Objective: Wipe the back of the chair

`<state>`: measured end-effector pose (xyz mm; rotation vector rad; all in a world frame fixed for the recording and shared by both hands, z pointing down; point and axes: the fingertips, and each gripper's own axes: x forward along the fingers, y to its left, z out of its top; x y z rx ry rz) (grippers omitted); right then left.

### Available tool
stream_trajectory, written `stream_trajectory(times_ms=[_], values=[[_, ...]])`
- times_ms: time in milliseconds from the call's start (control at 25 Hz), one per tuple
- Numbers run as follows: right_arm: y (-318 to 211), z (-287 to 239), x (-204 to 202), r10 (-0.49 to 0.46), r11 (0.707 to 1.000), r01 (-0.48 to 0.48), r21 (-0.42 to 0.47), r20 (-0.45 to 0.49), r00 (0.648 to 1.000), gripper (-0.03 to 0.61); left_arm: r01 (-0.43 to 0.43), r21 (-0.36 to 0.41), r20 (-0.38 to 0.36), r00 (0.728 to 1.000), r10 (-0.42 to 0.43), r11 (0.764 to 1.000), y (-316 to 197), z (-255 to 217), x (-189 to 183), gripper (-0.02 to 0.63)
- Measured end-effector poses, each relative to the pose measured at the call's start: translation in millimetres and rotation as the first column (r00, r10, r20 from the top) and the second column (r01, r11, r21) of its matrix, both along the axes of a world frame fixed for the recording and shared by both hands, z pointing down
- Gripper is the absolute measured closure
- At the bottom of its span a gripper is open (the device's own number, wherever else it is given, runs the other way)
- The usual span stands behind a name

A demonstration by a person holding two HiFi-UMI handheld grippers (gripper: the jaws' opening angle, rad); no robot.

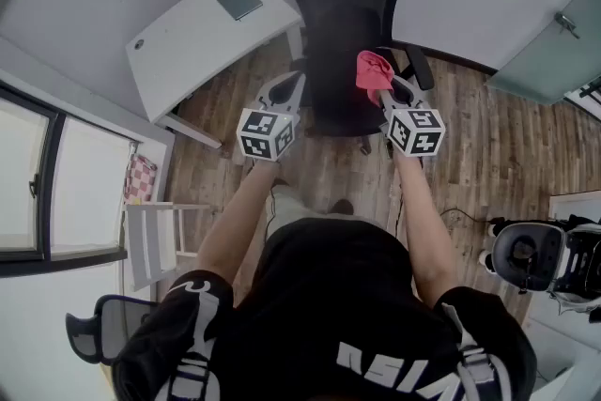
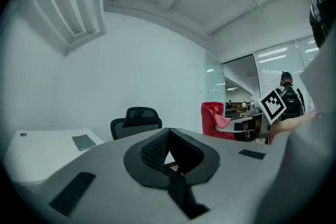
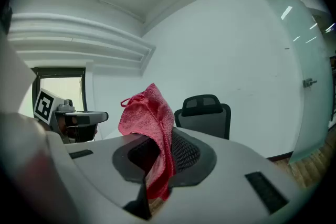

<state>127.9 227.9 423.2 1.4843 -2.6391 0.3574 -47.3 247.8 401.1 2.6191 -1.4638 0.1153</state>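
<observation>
A black mesh office chair (image 1: 347, 33) stands against the white wall with its back towards me; it also shows as the chair (image 2: 135, 119) and the chair (image 3: 205, 115) in the gripper views. My right gripper (image 1: 380, 84) is shut on a red cloth (image 1: 373, 69), held at the right edge of the chair's back. In the right gripper view the cloth (image 3: 149, 113) bunches up out of the gripper (image 3: 163, 134). My left gripper (image 1: 282, 94) hovers near the chair's left side, and in its own view the gripper (image 2: 169, 132) is shut on nothing.
A white desk (image 1: 207, 42) with a grey notebook (image 1: 240, 2) stands left of the chair. A white stool (image 1: 155, 239) and a window are at the left, a glass door (image 1: 554, 52) at the right, and a black-and-white device (image 1: 535, 254) sits on the wood floor.
</observation>
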Motion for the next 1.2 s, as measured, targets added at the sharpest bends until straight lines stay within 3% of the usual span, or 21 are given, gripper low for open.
stream_trajectory(times_ms=[240, 680, 1200], values=[[-22.8, -5.6, -3.3, -0.040, 0.999, 0.040, 0.028, -0.018, 0.999, 0.509, 0.020, 0.018, 0.007, 1.000, -0.020, 1.000, -16.5, 3.1, -1.2, 0.589], [-53.9, 7.4, -5.8, -0.042, 0.999, 0.042, 0.001, -0.010, 0.999, 0.508, 0.016, -0.006, 0.018, 1.000, -0.016, 1.000, -49.0, 10.6, -3.3, 0.589], [-195.9, 25.8, -28.1, 0.036, 0.997, -0.037, -0.070, -0.013, 0.999, 0.507, -0.065, -0.061, -0.003, 0.998, 0.065, 0.996, -204.7, 29.1, -33.1, 0.589]])
